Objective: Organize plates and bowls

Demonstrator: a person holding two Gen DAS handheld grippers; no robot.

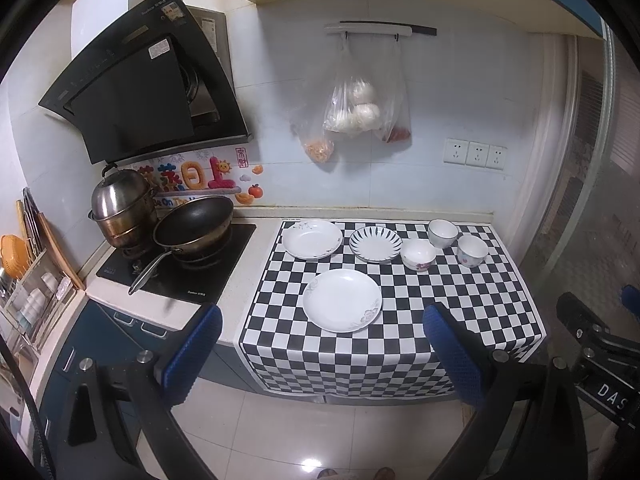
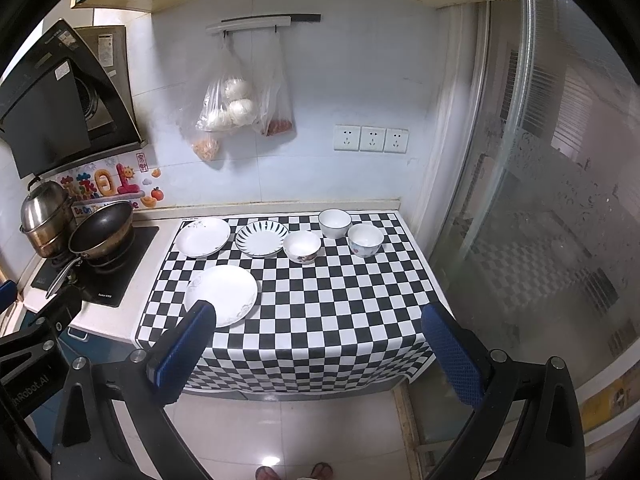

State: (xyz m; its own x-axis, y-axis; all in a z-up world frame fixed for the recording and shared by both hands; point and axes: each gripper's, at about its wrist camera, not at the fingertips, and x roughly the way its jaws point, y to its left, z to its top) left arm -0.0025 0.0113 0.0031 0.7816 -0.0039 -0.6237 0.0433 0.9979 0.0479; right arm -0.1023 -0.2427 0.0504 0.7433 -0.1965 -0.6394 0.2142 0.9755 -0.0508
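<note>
Home kitchen: range hood over hob, wok, steamer pot (probably), tiled wall, sockets.

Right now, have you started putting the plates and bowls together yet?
Not yet. Nothing is stacked: the three plates, the front white plate, the back white plate and the striped plate, lie apart on the checkered cloth, and three bowls stand separately. Nothing is in hand; the left gripper and right gripper are open, short of the counter. All the sorting is left.
</note>
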